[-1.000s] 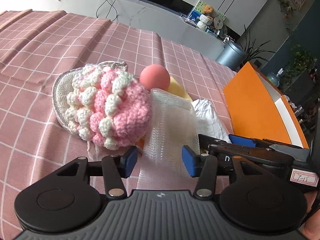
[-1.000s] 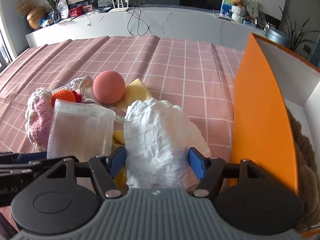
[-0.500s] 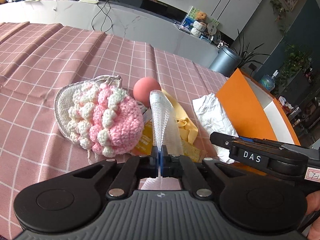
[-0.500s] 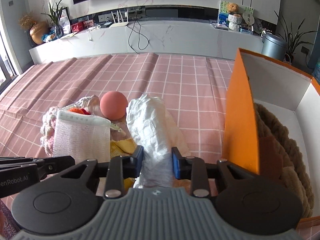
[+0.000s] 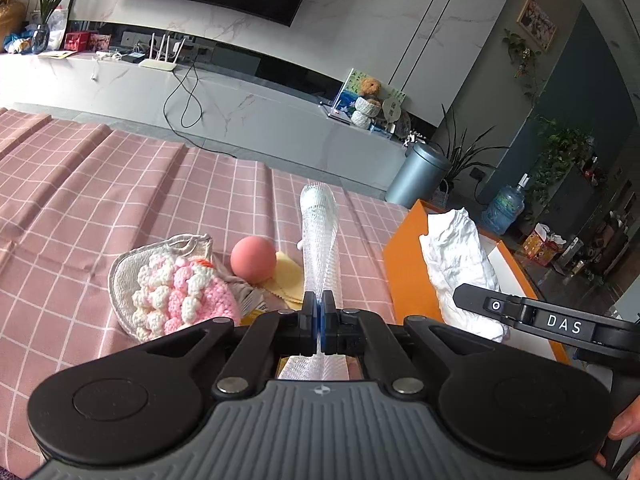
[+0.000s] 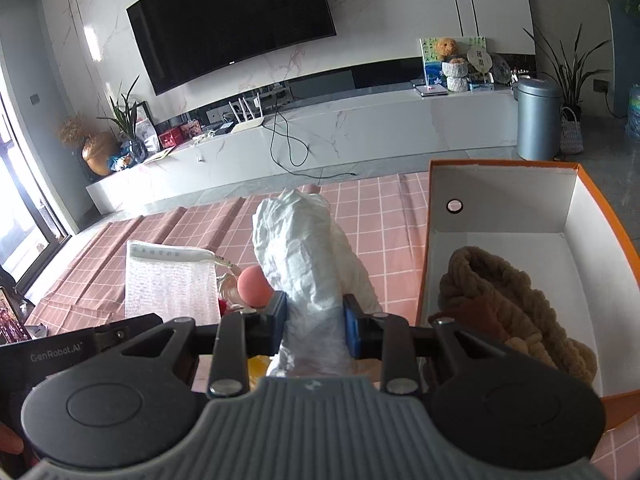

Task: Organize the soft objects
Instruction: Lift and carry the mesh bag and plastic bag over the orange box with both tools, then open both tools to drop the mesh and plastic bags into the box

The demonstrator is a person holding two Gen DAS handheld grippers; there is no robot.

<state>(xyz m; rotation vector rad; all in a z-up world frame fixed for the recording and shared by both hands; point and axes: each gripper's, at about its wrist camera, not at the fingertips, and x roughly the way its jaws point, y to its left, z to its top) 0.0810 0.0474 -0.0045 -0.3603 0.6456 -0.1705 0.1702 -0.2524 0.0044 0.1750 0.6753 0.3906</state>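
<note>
Living-room background in left wrist view: wall-mounted TV, low marble shelf, pink checked cloth (image 5: 120,184) over worktop.
- Left claw (image 5: 319,312): pressed together on white mesh pouch (image 5: 319,236), pinching its lower end flat, with the rest standing up ahead of the fingertips.
- One second earlier: claw spread, pouch lying flat on the pile beside the pink crochet piece (image 5: 184,300).
- Now: pouch lifted clear of the pile. Crochet piece, pink ball (image 5: 253,259) and yellow sheet (image 5: 290,276) left on the worktop below.
- At right: orange box (image 5: 404,264), with crumpled white wad (image 5: 456,256) carried in front of its near wall.

Right wrist view, same room, same checked worktop.
- Right claw (image 6: 314,316): jaws just closed in, now pinching the white wad (image 6: 304,248) between the blue pads, squeezing it narrow there.
- One second earlier: spread around the wad as it lay on the worktop.
- Now: wad raised, just left of the open orange box (image 6: 504,164). Brown knitted item (image 6: 500,292) already inside.
- Mesh pouch (image 6: 168,280) visible at left, off the pile.

Meaning for the task: both grasps judged secure, pick-up step done. Transfer over the box wall judged next, then release. Watch the thin pouch for slipping out of the pinch.
</note>
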